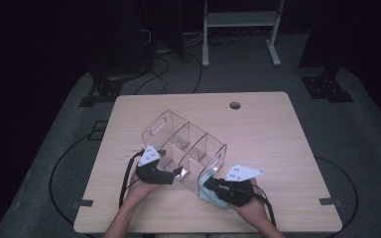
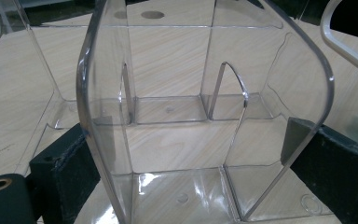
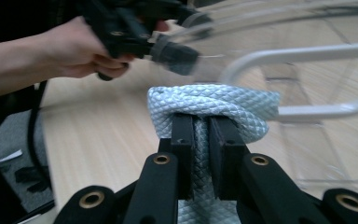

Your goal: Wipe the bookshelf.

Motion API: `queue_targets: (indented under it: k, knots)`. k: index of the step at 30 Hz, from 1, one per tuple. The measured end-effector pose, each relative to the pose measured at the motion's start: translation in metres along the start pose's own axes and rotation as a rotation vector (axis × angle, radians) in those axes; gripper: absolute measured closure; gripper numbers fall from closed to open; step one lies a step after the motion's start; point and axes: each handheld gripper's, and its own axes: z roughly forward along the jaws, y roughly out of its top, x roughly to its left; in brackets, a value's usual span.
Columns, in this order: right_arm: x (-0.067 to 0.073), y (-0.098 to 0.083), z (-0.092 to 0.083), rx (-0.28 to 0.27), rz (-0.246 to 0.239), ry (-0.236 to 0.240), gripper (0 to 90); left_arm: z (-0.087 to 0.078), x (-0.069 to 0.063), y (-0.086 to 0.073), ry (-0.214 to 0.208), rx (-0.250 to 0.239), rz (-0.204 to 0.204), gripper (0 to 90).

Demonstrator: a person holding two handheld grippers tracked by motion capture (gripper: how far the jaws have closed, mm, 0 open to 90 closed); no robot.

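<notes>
Right gripper (image 3: 200, 135) clamped tight on a rolled pale-blue quilted cloth (image 3: 212, 105), jaws nearly together with the fabric pinched between. Left gripper (image 2: 186, 154) closed across a wall of the clear plastic organizer (image 1: 186, 148), pads pressing on either side. Organizer tipped on the wooden table (image 1: 268, 134), divided into compartments, handle cut-out at the far end. Cloth held low at the organizer's near right corner, bunched, diamond-stitched, just beside the open rim
</notes>
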Motion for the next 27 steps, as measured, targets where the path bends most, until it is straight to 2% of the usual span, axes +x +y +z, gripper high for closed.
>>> queue_targets:
  k: [2, 4, 7, 9, 12, 15, 18, 20, 22, 25, 27]
  knots:
    - [0.006, 0.004, -0.001, -0.006, -0.016, 0.014, 80.7, 0.000, 0.000, 0.000, -0.001, -0.002, -0.001, 5.8]
    - [0.006, 0.008, -0.005, -0.021, -0.037, 0.001, 80.7, 0.000, 0.000, 0.000, -0.002, -0.004, -0.001, 5.9]
    - [0.002, 0.012, -0.011, -0.050, -0.010, -0.010, 80.7, 0.000, 0.000, 0.000, 0.000, -0.002, 0.004, 5.9]
    - [0.005, 0.012, -0.010, -0.045, -0.005, -0.014, 80.8, 0.000, 0.000, 0.000, 0.000, -0.001, 0.003, 5.8]
    - [0.012, 0.014, -0.007, -0.029, -0.042, -0.006, 80.8, -0.001, 0.001, 0.000, -0.004, 0.001, 0.004, 5.9]
    - [0.006, 0.017, -0.012, -0.046, -0.031, -0.014, 80.8, -0.001, 0.000, 0.000, -0.006, 0.003, 0.010, 6.1]
    - [-0.003, 0.021, -0.020, -0.075, -0.003, -0.045, 80.8, 0.000, 0.000, 0.000, -0.006, 0.000, 0.007, 6.1]
    - [-0.004, 0.023, -0.023, -0.080, -0.004, -0.056, 80.8, 0.000, -0.001, 0.001, -0.006, 0.000, 0.007, 6.0]
    - [0.002, 0.024, -0.020, -0.073, -0.014, -0.041, 80.8, 0.000, -0.001, 0.001, -0.005, 0.002, 0.007, 6.0]
    - [0.012, 0.024, -0.016, -0.056, -0.060, -0.020, 80.8, -0.001, 0.000, 0.000, -0.006, 0.004, 0.009, 6.0]
    - [0.007, 0.026, -0.017, -0.056, -0.050, -0.015, 80.9, -0.001, 0.000, 0.000, -0.008, 0.003, 0.010, 6.1]
